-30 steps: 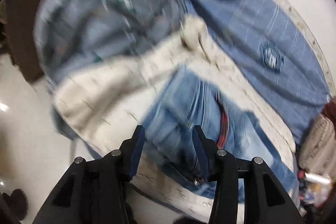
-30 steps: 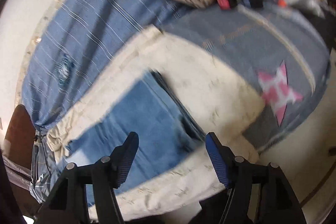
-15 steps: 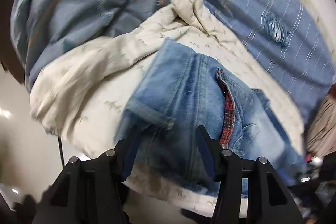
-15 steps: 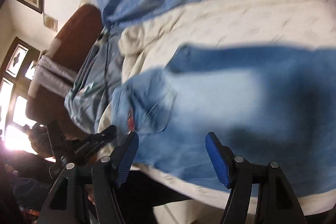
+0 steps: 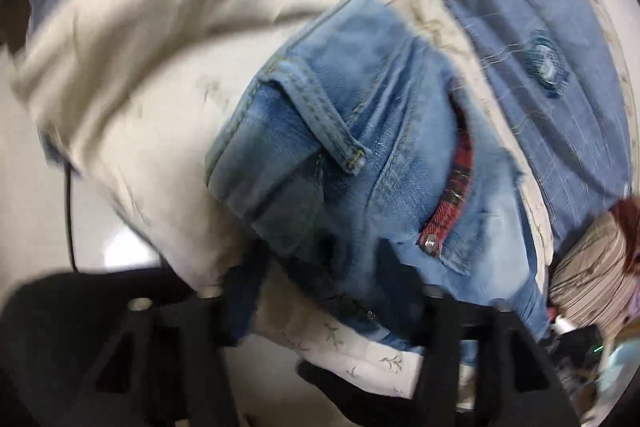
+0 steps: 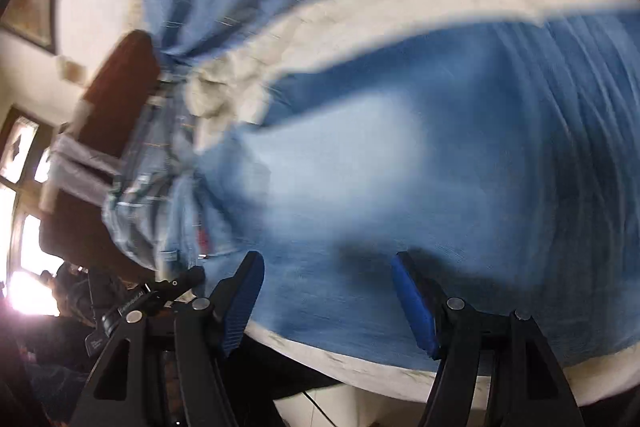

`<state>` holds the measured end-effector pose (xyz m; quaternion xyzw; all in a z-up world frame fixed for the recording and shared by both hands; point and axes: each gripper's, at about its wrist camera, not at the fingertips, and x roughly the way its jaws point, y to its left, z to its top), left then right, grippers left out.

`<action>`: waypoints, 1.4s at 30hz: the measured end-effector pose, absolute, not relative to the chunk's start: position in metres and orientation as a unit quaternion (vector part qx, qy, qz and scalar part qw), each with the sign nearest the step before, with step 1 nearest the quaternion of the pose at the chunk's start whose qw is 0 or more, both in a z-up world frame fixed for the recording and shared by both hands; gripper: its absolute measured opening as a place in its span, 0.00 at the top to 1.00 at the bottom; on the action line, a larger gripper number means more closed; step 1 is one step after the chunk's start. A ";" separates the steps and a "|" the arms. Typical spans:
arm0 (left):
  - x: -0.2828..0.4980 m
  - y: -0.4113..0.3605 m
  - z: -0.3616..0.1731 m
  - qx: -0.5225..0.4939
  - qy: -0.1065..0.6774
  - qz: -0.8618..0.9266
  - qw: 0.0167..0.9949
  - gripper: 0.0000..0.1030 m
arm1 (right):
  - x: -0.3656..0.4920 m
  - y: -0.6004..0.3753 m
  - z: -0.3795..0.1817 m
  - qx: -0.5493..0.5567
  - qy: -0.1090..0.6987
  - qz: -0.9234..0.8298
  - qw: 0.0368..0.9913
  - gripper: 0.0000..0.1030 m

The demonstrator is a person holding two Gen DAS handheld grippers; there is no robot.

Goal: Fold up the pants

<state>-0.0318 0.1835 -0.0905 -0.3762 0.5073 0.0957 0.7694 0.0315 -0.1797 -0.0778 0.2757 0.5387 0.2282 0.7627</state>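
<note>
Hovering low, the left gripper (image 5: pixel 320 259) has the jeans' (image 5: pixel 360 155) waistband edge between its jaws, which have just been closing; whether the pads bite is lost in blur. The jeans lie on a cream sheet (image 5: pixel 140 75), its border free at lower frame. The right gripper (image 6: pixel 326 279), jaws wide and empty, has swung in over the denim's near edge.
</note>
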 end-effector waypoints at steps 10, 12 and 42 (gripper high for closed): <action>-0.037 0.140 -0.023 -0.212 0.482 0.111 0.843 0.52 | 0.029 -0.182 -0.079 0.237 0.547 0.233 0.768 0.34; -0.044 0.133 0.004 -0.184 0.436 0.113 0.873 0.44 | 0.029 -0.183 -0.077 0.236 0.551 0.237 0.765 0.34; 0.018 0.120 -0.061 -0.063 0.429 0.059 0.899 0.30 | 0.200 -0.027 -0.038 -0.073 0.557 0.242 0.791 0.91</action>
